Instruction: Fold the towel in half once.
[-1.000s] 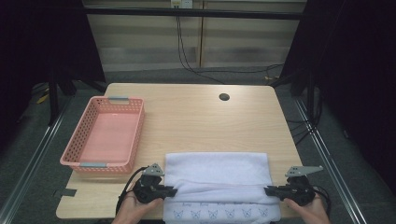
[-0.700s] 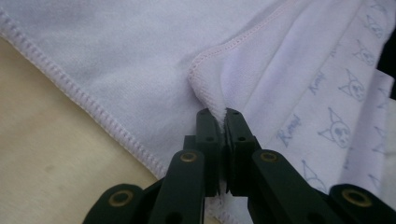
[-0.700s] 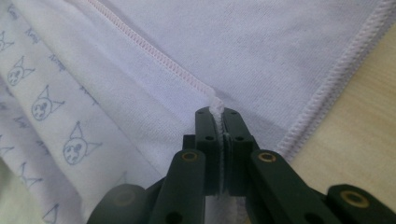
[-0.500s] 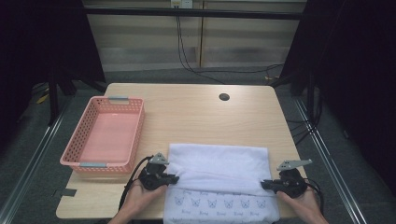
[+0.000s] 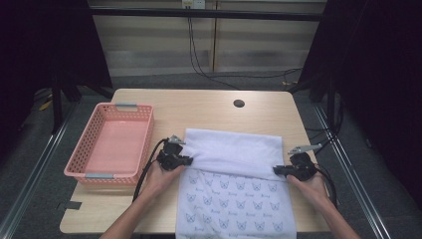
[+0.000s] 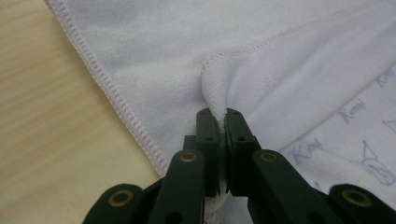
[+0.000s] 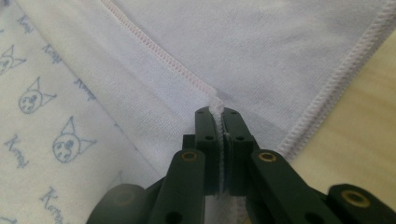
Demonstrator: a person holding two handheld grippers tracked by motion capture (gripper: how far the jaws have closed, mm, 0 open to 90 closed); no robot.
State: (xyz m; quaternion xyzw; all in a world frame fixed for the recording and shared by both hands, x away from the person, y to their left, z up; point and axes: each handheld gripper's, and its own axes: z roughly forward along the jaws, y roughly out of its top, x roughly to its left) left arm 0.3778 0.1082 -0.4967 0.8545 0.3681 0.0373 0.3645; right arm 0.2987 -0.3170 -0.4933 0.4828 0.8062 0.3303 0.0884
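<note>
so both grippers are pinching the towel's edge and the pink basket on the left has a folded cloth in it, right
Not quite. The high view shows the pink basket empty, with its bare floor in sight and no cloth in it. The rest holds: the left gripper and the right gripper are each shut on the towel, and both gripper views show its edge clamped between the fingers.

bare table [image 5: 214, 107] lies open from ten to two o'clock beyond the towel [image 5: 234, 154], broken by a small dark hole [image 5: 239, 103] at one. at nine, the pink basket [image 5: 112, 142] blocks the left edge.
</note>
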